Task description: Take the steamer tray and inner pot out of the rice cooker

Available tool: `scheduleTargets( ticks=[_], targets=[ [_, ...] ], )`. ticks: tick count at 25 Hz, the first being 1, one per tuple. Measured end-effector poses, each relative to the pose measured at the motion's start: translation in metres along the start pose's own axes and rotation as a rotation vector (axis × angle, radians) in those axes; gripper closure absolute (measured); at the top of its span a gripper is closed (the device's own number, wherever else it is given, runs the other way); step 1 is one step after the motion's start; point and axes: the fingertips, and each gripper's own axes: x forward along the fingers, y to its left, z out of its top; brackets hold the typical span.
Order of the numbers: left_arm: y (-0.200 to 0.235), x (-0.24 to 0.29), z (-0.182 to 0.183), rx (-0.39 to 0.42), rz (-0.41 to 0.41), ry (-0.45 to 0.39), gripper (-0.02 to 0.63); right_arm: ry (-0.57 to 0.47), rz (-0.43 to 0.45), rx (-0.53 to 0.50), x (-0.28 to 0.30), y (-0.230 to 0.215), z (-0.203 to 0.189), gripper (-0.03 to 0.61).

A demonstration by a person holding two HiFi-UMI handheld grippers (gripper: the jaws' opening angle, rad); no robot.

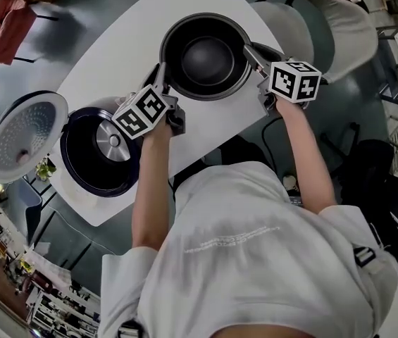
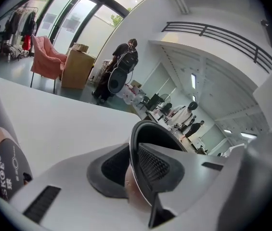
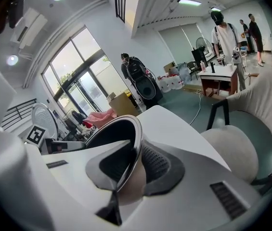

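Observation:
The dark round inner pot (image 1: 206,56) is over the white table (image 1: 114,55), to the right of the rice cooker body (image 1: 72,164). I cannot tell whether it rests on the table. My left gripper (image 1: 162,74) is shut on the pot's left rim, and my right gripper (image 1: 252,52) is shut on its right rim. In the left gripper view the thin rim (image 2: 140,129) runs between the pads of the left gripper (image 2: 135,165). The right gripper view shows the same rim (image 3: 126,121) clamped in the right gripper (image 3: 133,165). The cooker stands open and its heating plate (image 1: 112,141) shows. No steamer tray is visible.
The cooker's white dotted lid (image 1: 22,136) stands swung open at far left. A grey chair (image 1: 339,27) sits behind the table's right end. Farther off there are people, a desk (image 3: 217,76) and a cardboard box (image 2: 78,64).

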Motion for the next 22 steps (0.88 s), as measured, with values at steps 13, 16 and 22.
scheduleTargets(
  ticks=[13, 16, 22],
  targets=[
    [0.008, 0.016, 0.016, -0.005, 0.001, -0.023, 0.537, -0.075, -0.029, -0.039, 0.032, 0.003, 0.028, 0.505],
    [0.009, 0.012, 0.018, -0.001, 0.015, -0.029, 0.523, -0.069, -0.052, -0.05, 0.032, 0.002, 0.026, 0.494],
    [0.006, -0.038, 0.044, 0.064, 0.045, -0.155, 0.448, -0.094, -0.075, -0.076, 0.012, 0.006, 0.03, 0.423]
  ],
)
